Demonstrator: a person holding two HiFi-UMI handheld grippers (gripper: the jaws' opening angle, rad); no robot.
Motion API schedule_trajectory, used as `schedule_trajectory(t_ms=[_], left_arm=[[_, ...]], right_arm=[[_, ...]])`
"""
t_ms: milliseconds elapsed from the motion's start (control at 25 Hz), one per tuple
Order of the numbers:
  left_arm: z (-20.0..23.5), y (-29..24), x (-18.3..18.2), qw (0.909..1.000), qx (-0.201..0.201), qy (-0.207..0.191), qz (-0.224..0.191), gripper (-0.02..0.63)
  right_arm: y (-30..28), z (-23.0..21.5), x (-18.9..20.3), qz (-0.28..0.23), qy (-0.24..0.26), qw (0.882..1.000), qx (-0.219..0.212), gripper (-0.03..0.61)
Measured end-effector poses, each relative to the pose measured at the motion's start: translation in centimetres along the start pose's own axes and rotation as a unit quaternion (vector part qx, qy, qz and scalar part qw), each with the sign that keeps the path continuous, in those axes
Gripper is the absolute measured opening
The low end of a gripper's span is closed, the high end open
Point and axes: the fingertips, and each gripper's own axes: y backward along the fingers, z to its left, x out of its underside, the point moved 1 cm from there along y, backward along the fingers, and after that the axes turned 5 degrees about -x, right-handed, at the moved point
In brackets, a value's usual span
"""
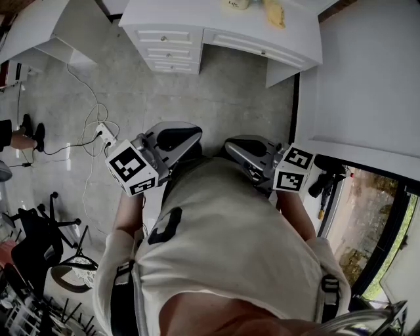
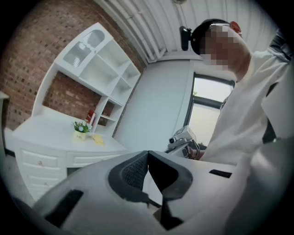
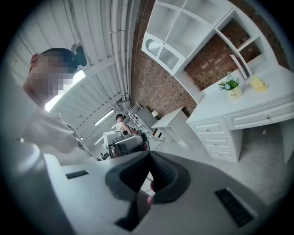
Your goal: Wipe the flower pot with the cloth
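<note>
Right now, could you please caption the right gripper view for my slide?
Right gripper shut and empty; flower pot and yellow cloth sit on the white desk at right.

This looks like a mock home study set up inside a big hall. A white desk with drawers and a shelf unit stands against a brick wall. Cables trail over the bare concrete floor, and strip lights hang under a ribbed ceiling.

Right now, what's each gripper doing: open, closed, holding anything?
Left gripper: closed, jaws together, nothing between them.
Right gripper: closed, jaws together, nothing held.
</note>
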Motion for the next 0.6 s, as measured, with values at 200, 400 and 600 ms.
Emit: schedule_trajectory(t_ms=[200,400,600], left_arm=[[-2.9,-2.2,0.8,0.9974,0.008,0.066,-0.027,0.021],[-3.7,-4.2,1.4,0.9981,0.023,0.057,0.000,0.021],[-3.9,-6.9,0.6,0.9984,0.039,0.039,0.013,0.021]], right_arm=[[-0.8,1.0,0.8,0.022,-0.018,0.999,-0.042,0.008],[0.3,0.4,0.5,0.020,-0.019,0.998,-0.049,0.008],[2.0,-0.6,-0.4,-0.002,-0.027,0.998,-0.065,0.008]])
